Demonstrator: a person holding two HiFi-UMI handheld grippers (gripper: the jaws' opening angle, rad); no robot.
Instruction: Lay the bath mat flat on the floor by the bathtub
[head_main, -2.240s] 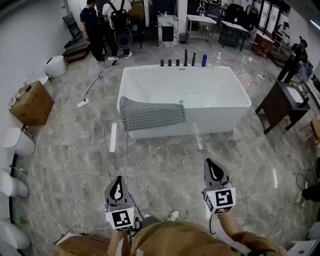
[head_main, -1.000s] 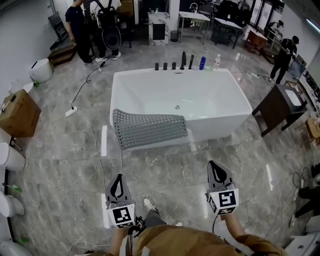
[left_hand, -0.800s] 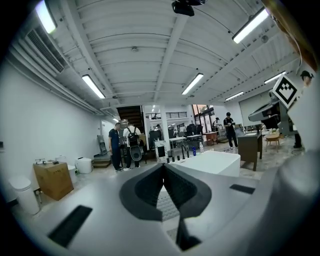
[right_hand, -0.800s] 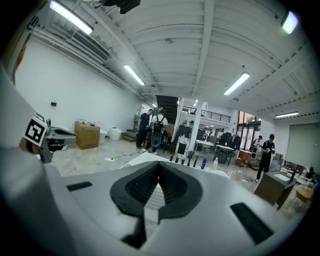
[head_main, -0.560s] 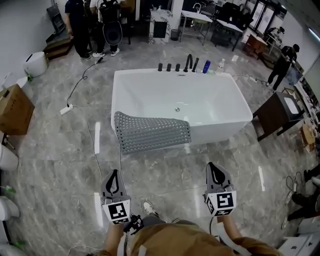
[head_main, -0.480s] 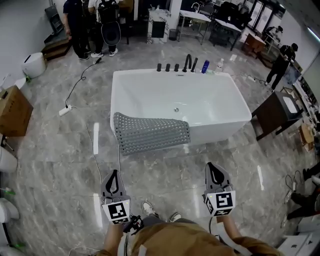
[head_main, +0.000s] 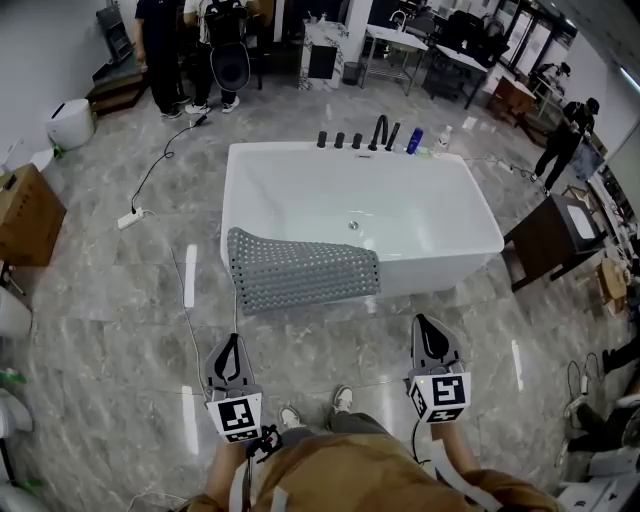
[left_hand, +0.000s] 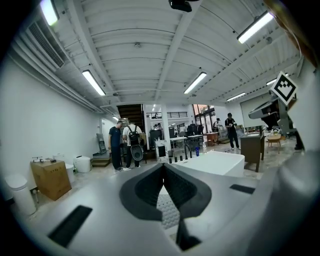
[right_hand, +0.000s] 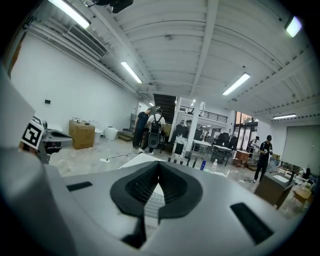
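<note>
A grey, dimpled bath mat (head_main: 300, 268) hangs over the near rim of the white bathtub (head_main: 440, 215), its lower edge close to the marble floor. My left gripper (head_main: 231, 340) and right gripper (head_main: 424, 322) are held low in the head view, both a step short of the tub, their tips pointing at it. Both are shut with nothing held. In the left gripper view the left gripper (left_hand: 163, 165) shows its jaws meeting at the tip, with the mat (left_hand: 168, 209) seen beyond them. The right gripper (right_hand: 159, 163) looks the same, mat (right_hand: 149, 199) beyond.
Dark fittings and bottles (head_main: 372, 135) line the tub's far rim. A cable and power strip (head_main: 131, 218) lie on the floor at left, near a cardboard box (head_main: 24, 214). A dark cabinet (head_main: 546, 240) stands right of the tub. People (head_main: 190, 40) stand far back.
I have stepped closer to the tub, so it and the mat sit lower and larger in the head view. Both grippers stay shut, and the mat still hangs on the rim.
</note>
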